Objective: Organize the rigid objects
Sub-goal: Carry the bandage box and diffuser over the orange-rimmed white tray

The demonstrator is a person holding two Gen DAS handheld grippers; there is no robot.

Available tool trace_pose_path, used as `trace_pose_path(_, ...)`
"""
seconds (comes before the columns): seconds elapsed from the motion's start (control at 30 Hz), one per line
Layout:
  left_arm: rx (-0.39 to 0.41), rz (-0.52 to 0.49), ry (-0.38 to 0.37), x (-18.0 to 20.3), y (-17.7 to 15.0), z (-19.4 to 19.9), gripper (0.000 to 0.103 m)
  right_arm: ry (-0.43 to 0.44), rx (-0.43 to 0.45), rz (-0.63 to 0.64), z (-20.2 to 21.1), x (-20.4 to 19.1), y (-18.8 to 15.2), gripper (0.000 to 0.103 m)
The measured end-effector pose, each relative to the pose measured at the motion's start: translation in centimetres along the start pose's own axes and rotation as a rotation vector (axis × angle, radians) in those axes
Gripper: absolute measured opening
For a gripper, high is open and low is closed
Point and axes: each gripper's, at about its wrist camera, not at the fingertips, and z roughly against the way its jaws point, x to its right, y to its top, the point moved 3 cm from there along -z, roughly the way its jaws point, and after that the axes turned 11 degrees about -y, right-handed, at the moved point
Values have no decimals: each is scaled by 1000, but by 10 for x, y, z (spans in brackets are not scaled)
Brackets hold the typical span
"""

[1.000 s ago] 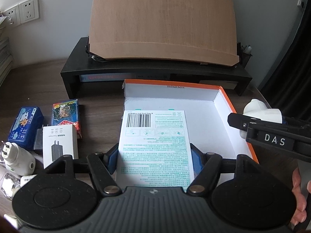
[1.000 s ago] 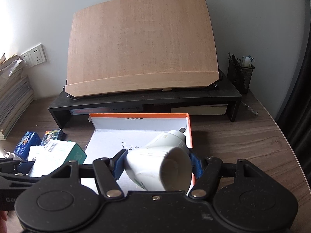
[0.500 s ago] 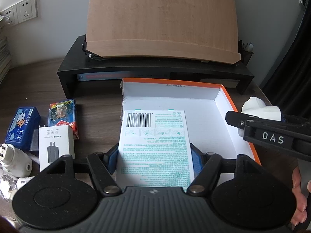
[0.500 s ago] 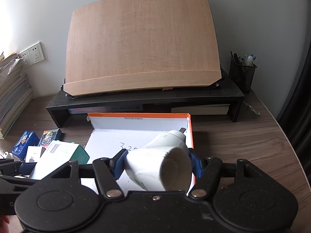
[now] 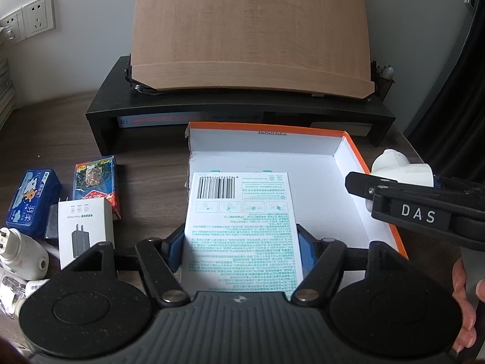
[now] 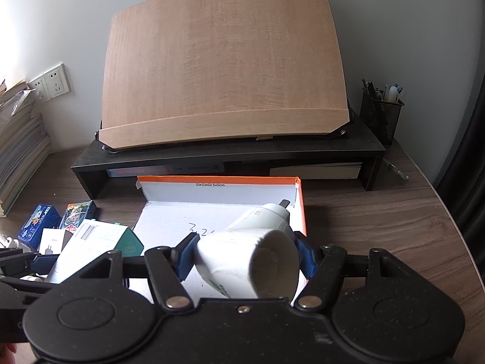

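A home office or study corner

A dark wood-grain counter [image 6: 379, 212] stands against a white wall with power sockets [image 6: 54, 82]. On it sit a black monitor riser [image 6: 227, 154] bearing a tilted wooden reading board [image 6: 224, 66], a mesh pen holder [image 6: 380, 112], and stacked books and papers [image 6: 18, 139] at the left.

The white floor of the orange-edged box [image 5: 321, 182] lies bare and open from above, bounded by low walls at the back and right. Its left side is hemmed in by a cluster of small packages [image 5: 85, 227] on the desk, and passage beyond is blocked by the black riser [image 6: 230, 154] and the wooden board [image 6: 224, 63]. Bare desk [image 6: 379, 227] is left to the right of the box.
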Motion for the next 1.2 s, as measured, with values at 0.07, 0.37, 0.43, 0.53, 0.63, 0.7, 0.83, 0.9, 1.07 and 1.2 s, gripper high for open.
trace_pose_path(0.07, 0, 0, 1, 0, 0, 0, 72, -1, -1, 0, -1, 0, 0, 79)
trace_pose_path(0.37, -4, 1, 0, -1, 0, -2, 72, -3, -6, -1, -3, -2, 1, 79)
trace_pose_path(0.43, -6, 3, -1, -1, 0, -3, 72, -3, -8, 0, -5, -2, 2, 79)
trace_pose_path(0.53, -7, 0, -3, -1, 0, -5, 72, -3, -10, 2, -7, -3, 2, 79)
trace_pose_path(0.63, -8, 0, -3, -1, 0, -5, 72, -2, -12, 2, -9, -4, 3, 79)
trace_pose_path(0.7, -9, 1, -3, -1, 0, -5, 72, -1, -13, 4, -11, -5, 3, 79)
trace_pose_path(0.83, -8, 8, 0, -3, 1, -6, 72, -1, -14, 4, -11, -5, 3, 79)
trace_pose_path(0.9, -7, 9, 1, -3, 2, -6, 72, -2, -14, 5, -13, -5, 4, 79)
trace_pose_path(1.07, -9, 13, -3, -5, 2, -6, 72, -6, -20, 8, -17, -6, 5, 79)
trace_pose_path(1.2, -11, 11, -5, -6, 3, -6, 72, -9, -26, 13, -20, -7, 5, 79)
